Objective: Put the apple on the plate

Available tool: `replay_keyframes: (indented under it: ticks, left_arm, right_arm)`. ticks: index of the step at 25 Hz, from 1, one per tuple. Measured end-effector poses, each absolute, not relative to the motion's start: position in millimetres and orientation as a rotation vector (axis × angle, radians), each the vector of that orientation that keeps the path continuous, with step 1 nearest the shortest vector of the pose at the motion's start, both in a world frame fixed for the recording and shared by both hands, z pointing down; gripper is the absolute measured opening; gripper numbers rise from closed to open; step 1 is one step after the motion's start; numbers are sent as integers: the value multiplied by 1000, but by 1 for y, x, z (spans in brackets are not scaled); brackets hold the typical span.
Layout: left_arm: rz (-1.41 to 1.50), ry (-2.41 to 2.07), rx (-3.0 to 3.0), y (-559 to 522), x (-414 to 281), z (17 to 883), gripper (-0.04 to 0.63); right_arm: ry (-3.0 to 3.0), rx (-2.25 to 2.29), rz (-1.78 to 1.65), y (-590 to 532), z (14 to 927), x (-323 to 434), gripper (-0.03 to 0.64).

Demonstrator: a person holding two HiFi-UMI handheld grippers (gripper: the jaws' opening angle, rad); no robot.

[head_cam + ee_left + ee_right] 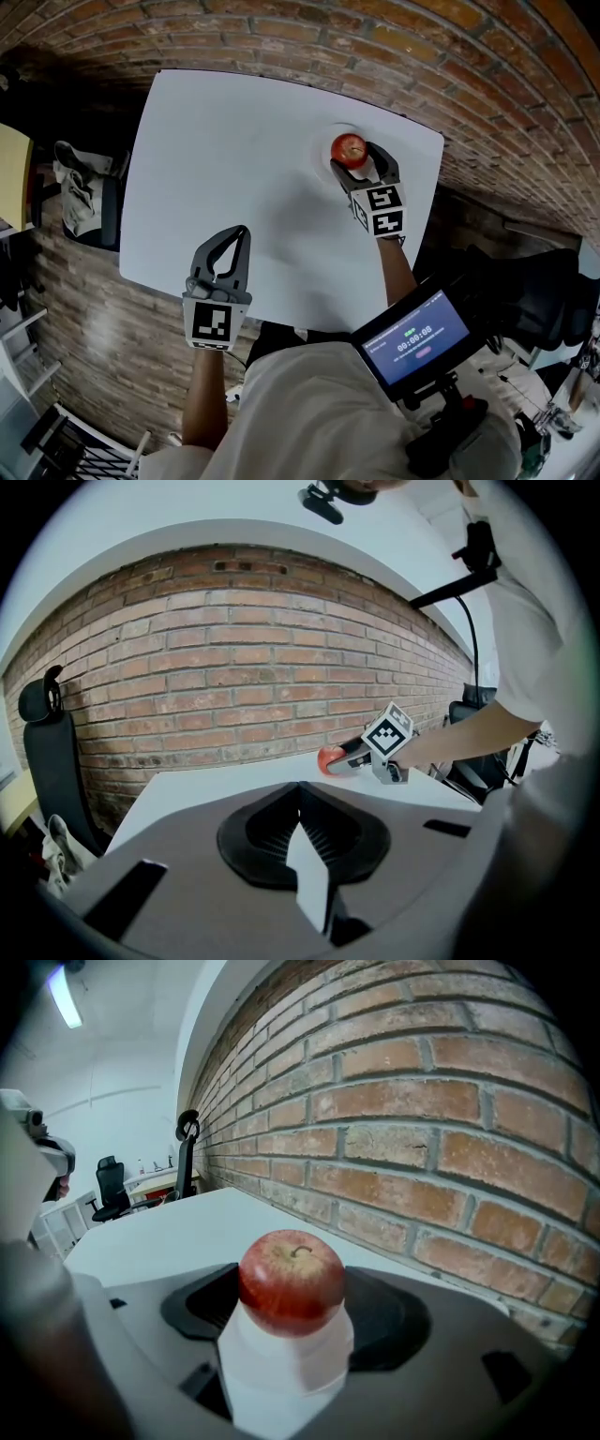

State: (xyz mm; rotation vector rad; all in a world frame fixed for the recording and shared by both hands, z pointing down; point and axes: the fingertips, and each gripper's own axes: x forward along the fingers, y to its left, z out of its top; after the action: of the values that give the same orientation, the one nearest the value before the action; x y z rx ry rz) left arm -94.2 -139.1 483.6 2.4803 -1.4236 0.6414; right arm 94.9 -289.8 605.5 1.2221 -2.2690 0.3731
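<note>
A red apple (348,147) sits between the fingers of my right gripper (352,156), which is shut on it over a white plate (341,128) at the far right of the white table (234,159). In the right gripper view the apple (291,1282) fills the gap between the jaws, stem up, close to the brick wall. In the left gripper view the apple (329,758) shows at the tip of the right gripper (339,758). My left gripper (245,232) hovers near the table's front edge, shut and holding nothing.
A brick wall (394,37) runs along the table's far edge. A black chair with a cloth on it (86,192) stands left of the table. A device with a lit screen (412,337) hangs at the person's chest.
</note>
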Motion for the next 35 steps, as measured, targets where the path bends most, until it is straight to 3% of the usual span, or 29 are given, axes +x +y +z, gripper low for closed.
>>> replay_keyframes:
  ticks: [35]
  left_arm:
    - [675, -1377, 2512, -142, -82, 489, 5]
  right_arm:
    - [-2194, 1178, 206, -294, 614, 98, 353]
